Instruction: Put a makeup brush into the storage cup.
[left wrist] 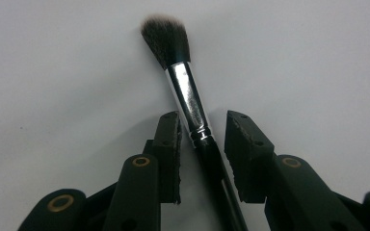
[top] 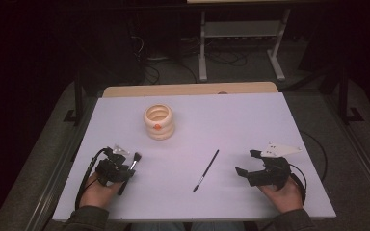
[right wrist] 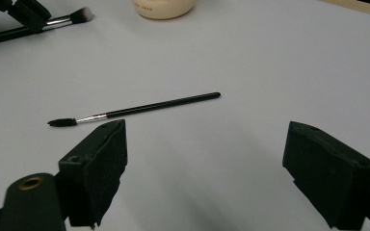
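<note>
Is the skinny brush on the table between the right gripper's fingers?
No, the skinny brush lies on the table beyond the right gripper, whose fingers stand apart.

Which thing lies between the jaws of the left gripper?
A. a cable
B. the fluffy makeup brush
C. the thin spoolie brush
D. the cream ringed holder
B. In the left gripper view the makeup brush, with its silver ferrule and dark bristles, runs up between the two jaws of the left gripper; the thin spoolie lies apart in the middle of the table.
</note>
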